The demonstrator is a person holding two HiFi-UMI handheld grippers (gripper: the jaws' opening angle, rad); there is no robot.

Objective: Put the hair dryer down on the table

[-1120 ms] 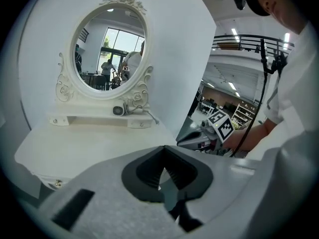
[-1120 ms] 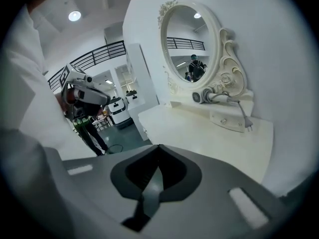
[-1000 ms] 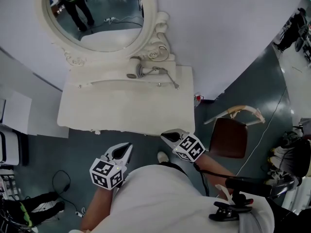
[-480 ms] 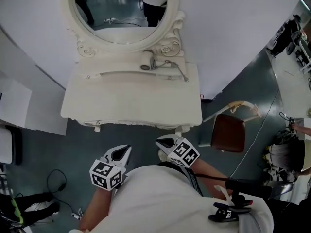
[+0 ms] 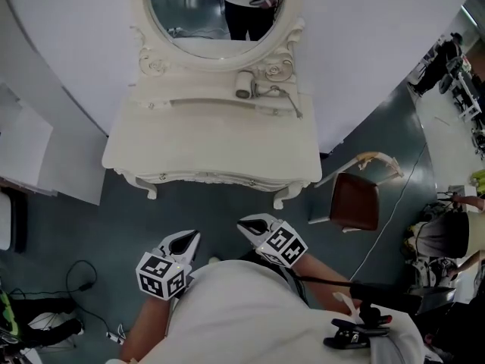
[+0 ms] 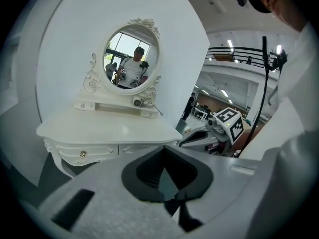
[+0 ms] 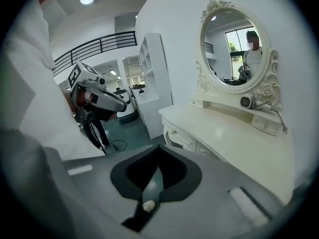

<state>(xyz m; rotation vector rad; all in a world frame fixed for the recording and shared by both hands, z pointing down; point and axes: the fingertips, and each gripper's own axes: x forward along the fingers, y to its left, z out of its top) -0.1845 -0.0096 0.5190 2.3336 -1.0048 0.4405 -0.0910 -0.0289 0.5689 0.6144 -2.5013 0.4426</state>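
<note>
Hair dryer (image 5: 244, 84) lies on the raised shelf (image 5: 189, 101) under the mirror (image 5: 204, 14), back of the worktop (image 5: 212, 142) — well ahead of both grippers, round end toward them — right gripper (image 5: 248, 224) slightly nearer than left gripper (image 5: 191, 238), both jaws together, empty.

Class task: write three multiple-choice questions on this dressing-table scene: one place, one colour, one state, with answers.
1. Where is the hair dryer? A on the floor; B on the shelf under the mirror; C in a drawer.
2. What colour is the chair seat? A white; B green; C brown.
3. How do the right tongs stand? A shut, empty; B shut on the dryer; C wide open.
Answers: B, it lies by the mirror's foot; C, the seat shows brown; A, the jaws meet with nothing between.
</note>
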